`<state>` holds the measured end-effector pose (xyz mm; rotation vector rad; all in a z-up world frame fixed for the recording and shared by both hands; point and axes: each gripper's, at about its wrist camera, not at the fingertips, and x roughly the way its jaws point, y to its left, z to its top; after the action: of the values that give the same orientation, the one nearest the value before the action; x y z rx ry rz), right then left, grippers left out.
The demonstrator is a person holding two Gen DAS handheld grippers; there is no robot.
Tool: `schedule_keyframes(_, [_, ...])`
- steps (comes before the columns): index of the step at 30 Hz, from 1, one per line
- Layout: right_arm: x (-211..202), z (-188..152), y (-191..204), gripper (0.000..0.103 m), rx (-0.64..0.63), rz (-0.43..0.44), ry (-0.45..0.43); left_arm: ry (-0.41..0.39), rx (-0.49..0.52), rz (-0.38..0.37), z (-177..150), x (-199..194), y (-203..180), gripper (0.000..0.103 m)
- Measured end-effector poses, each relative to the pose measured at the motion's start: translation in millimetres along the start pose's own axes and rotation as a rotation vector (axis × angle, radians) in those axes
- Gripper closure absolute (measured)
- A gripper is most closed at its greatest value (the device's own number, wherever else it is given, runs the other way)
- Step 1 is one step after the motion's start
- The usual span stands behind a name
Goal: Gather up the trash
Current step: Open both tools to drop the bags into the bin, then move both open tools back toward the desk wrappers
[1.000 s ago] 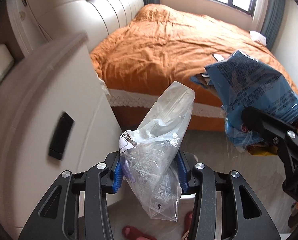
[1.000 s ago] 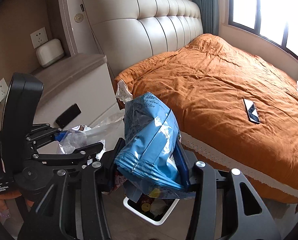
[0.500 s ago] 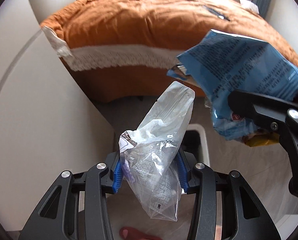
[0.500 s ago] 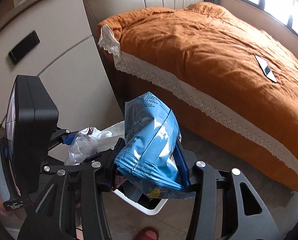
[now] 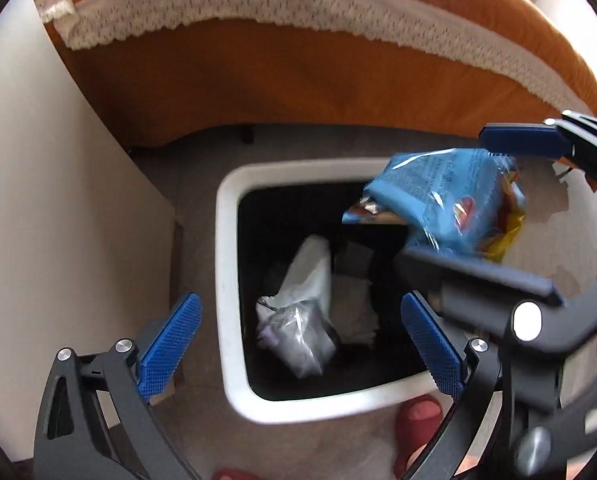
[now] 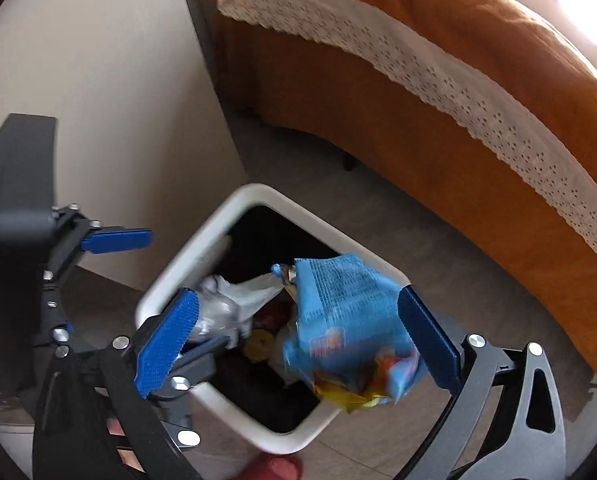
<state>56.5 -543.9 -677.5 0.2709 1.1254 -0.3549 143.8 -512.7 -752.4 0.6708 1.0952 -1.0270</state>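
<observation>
Daylit fisheye frames, motion-blurred foreground

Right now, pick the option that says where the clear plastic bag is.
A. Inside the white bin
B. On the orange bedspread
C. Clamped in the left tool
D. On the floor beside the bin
A: the clear plastic bag lies down inside the white bin, below the left tool, whose blue pads stand wide apart with nothing between them.

We see a white bin (image 5: 228, 280) with a black inside, a blue printed wrapper (image 6: 346, 312) with yellow and red patches, an orange bedspread (image 6: 478, 60) edged in white lace, blue gripper pads (image 5: 170, 340), beige cabinet (image 5: 38, 200).
</observation>
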Motion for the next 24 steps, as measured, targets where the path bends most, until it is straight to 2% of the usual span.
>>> schedule_keyframes(3, [3.1,-3.0,1.8,0.004,-0.018,-0.013,0.007,-0.012,0.015,0.022,-5.5,-2.7,-1.2,0.005])
schedule_keyframes(9, [-13.4,3.8,1.6,0.003,-0.006,-0.017,-0.004,-0.024,-0.008,0.01,0.3,-19.8,6.7,0.005])
schedule_keyframes(18, [-86.3,43.3,3.7,0.003,0.006,-0.05,-0.078,-0.086,-0.04,0.011,25.3,-95.0,13.9,0.005])
schedule_keyframes(24, [-153.4,70.0,11.1,0.003,0.015,-0.067,-0.148,-0.149,-0.062,0.029,42.5,-168.9,19.6,0.005])
